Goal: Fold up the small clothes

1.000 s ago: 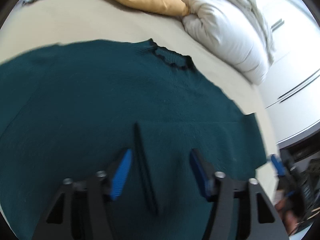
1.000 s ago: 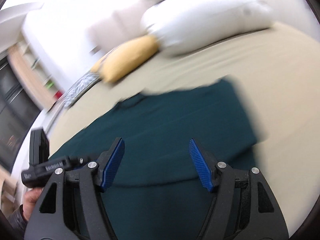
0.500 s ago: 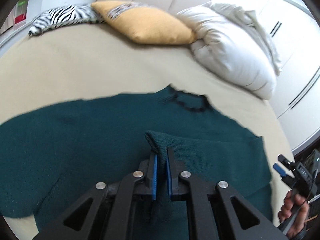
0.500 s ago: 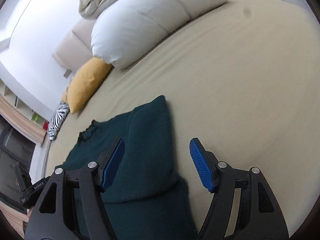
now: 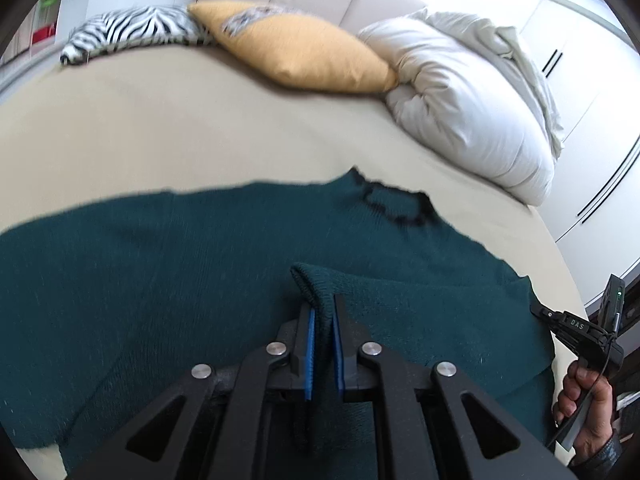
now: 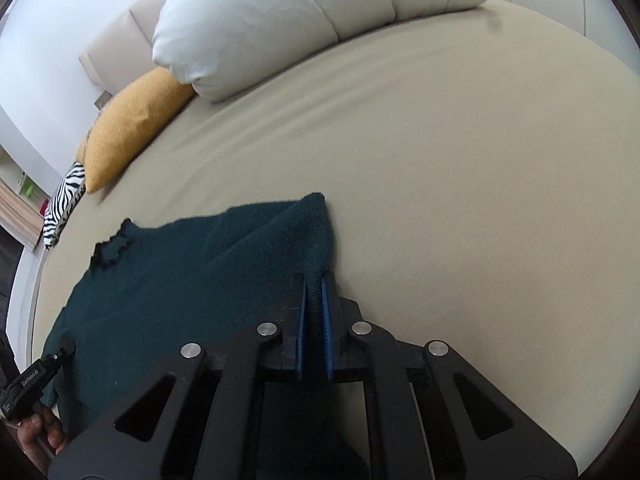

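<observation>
A dark teal knitted sweater [image 5: 160, 264] with a black scalloped collar [image 5: 394, 206] lies spread on the beige bed. My left gripper [image 5: 322, 312] is shut on a raised fold of its knit near the middle. In the right wrist view the same sweater [image 6: 168, 280] fills the lower left, and my right gripper [image 6: 314, 292] is shut on its outer edge, which stands up as a ridge [image 6: 316, 232] between the blue pads. The other gripper's black body [image 6: 28, 380] and a hand show at the far left.
The beige sheet [image 6: 460, 200] stretches wide to the right of the sweater. At the bed's head lie a yellow cushion [image 5: 304, 48], a zebra-print cushion [image 5: 132, 28] and a white duvet [image 5: 472, 108]. White wardrobe doors [image 5: 592, 92] stand at the right.
Both grippers went from open to shut. The left closed on a fold in the sweater's middle first; the right swung down to the sweater's outer edge and closed on it.
</observation>
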The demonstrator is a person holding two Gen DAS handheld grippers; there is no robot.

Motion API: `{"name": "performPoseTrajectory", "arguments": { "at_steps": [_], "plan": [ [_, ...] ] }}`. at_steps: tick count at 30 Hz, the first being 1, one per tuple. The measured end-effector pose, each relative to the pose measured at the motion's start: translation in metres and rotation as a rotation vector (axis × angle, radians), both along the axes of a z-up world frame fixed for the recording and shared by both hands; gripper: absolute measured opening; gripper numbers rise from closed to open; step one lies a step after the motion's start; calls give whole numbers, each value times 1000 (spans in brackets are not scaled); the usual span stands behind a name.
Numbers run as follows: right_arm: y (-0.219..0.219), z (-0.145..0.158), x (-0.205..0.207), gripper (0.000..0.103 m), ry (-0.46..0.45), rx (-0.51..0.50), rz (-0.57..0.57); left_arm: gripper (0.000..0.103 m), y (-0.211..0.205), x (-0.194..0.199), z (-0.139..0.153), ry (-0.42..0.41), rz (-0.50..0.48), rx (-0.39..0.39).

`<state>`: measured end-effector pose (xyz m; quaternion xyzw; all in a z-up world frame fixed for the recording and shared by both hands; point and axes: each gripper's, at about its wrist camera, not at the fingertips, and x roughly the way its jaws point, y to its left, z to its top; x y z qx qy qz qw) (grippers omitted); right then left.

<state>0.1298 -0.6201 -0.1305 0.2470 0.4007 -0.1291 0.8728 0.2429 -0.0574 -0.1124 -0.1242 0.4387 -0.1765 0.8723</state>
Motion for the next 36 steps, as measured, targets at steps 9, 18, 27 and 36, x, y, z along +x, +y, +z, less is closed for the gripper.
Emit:
{"name": "performPoseTrajectory", "arguments": {
  "at_steps": [9, 18, 27, 36],
  "plan": [
    [-6, -20, -12, 5, -80, 44, -67, 9, 5, 12, -17, -11, 17, -24],
    [-13, -29, -7, 5, -61, 77, -60, 13, 5, 13, -27, 36, -2, -22],
    [28, 27, -46, 16, -116, -12, -15, 20, 9, 2, -25, 37, -4, -30],
    [17, -3, -57, 15, -26, -42, -113, 24, 43, -25, -4, 30, 38, -67]
  ]
}}
